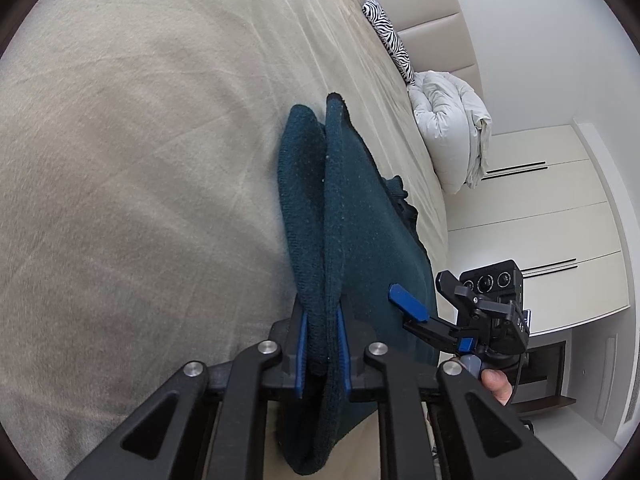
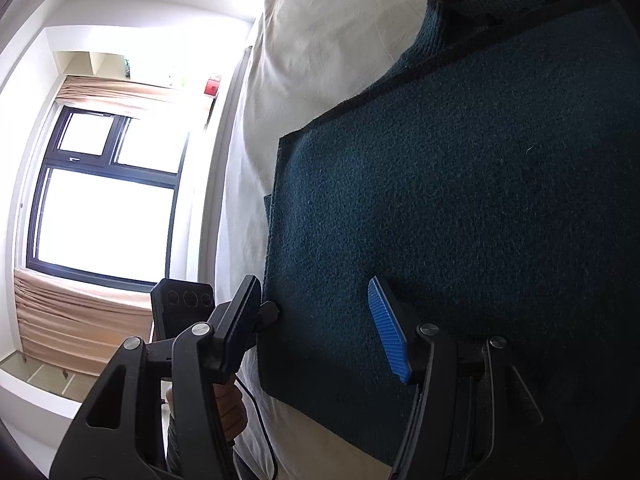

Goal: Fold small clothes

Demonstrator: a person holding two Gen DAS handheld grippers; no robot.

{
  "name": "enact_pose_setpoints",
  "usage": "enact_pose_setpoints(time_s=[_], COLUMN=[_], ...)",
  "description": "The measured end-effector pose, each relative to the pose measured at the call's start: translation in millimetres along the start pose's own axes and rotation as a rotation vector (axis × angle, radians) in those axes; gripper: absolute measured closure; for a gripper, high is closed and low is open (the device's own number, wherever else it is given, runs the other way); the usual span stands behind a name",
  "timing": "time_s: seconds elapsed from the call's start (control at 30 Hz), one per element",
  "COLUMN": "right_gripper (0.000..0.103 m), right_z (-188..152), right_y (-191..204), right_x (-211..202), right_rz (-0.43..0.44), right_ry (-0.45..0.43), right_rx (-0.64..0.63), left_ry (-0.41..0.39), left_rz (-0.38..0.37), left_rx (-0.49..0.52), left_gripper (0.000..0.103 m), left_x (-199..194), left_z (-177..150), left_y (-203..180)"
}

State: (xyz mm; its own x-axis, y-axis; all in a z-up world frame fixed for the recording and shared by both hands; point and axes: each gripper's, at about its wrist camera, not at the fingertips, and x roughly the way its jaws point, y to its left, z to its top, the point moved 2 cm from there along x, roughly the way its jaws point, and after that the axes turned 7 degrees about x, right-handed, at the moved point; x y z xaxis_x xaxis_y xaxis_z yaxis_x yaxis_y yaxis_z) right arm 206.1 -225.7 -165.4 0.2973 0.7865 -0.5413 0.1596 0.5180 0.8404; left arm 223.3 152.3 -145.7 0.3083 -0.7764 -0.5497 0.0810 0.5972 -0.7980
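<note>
Clamping a doubled fold of the dark teal knit garment (image 1: 344,208), the left tool (image 1: 323,350) is nearly closed, both blue pads pressed on the fabric; the fold is lifted off the bed (image 1: 140,140). The right tool (image 2: 320,328) is held about half open over the flat part of the garment near the bed's near edge; nothing is gripped, and whether its pads touch the knit cannot be told. One garment is counted, spread on the beige sheet by the bed's near edge. Its far end is cut off in the right wrist view, its lower part hidden behind the tool linkages. One zebra-print pillow (image 1: 390,36) and one white duvet (image 1: 452,132) are seen at the headboard end.
</note>
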Motion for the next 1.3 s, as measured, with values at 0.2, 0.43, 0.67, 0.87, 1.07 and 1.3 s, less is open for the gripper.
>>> enact_pose_setpoints(time_s=[0.2,0.43,0.67,0.87,1.07,1.3], right_gripper=[0.049,0.050,0.048,0.045,0.043,0.043], right_z=[2.2,8.8,28.4,41.7,47.0,51.1], right_y=[4.9,-9.9,-32.5,-86.5,-147.0,-151.4], right_x=[9.1,21.6,-40.6,-115.4,-169.9,-180.1], right_rz=[-0.038,-0.008,0.149,0.276,0.345,0.323], right_ry=[0.051,0.034,-0.003,-0.050,-0.115,-0.087], right_rx=[-0.003,0.022,0.122,0.219,0.325,0.307], left_ry=[-0.009,-0.009,0.012,0.097,0.187,0.166], left_rz=[0.031,0.081,0.132,0.157,0.146,0.108], left_rx=[0.029,0.079,0.234,0.420,0.551,0.632], left_gripper=[0.089,0.090,0.090,0.090,0.088,0.077], left_x=[-0.3,1.7,17.4,107.2,206.8,196.5], left_z=[1.4,6.1,13.6,-4.5,-48.1,-70.2], left_y=[-8.7,-34.2,-117.9,-211.4,-243.7,-236.5])
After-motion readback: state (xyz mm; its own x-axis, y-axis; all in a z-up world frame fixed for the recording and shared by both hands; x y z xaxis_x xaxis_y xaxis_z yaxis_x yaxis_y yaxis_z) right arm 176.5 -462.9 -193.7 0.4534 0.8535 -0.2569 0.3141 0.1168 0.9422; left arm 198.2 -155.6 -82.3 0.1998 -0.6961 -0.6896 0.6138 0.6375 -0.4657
